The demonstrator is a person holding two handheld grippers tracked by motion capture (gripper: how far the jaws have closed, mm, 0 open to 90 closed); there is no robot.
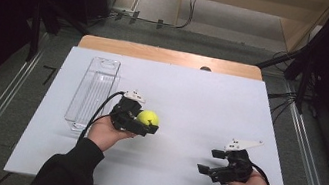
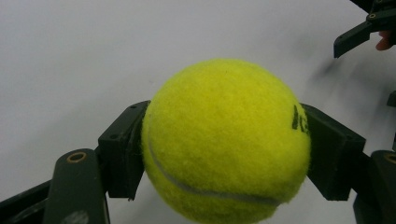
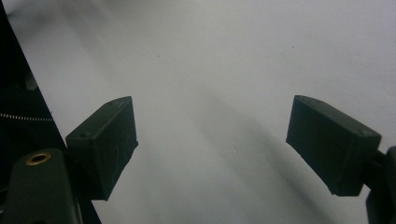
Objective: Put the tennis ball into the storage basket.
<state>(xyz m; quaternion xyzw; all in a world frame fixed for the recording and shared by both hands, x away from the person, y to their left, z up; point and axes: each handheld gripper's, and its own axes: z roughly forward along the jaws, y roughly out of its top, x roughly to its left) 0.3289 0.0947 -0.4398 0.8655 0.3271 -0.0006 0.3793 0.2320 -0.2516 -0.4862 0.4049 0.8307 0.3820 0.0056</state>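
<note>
A yellow tennis ball sits between the jaws of my left gripper, held over the white table left of centre. Up close in the left gripper view the ball is pressed on both sides by the black pads, so this gripper is shut on it. My right gripper rests low near the table's front right, jaws wide apart. Its own view has the two black pads spread with nothing but bare tabletop between them.
A clear plastic bin lies lengthwise at the left of the white table, just beyond my left hand. A wooden edge runs along the far side. Metal rails and cables flank the table on the floor.
</note>
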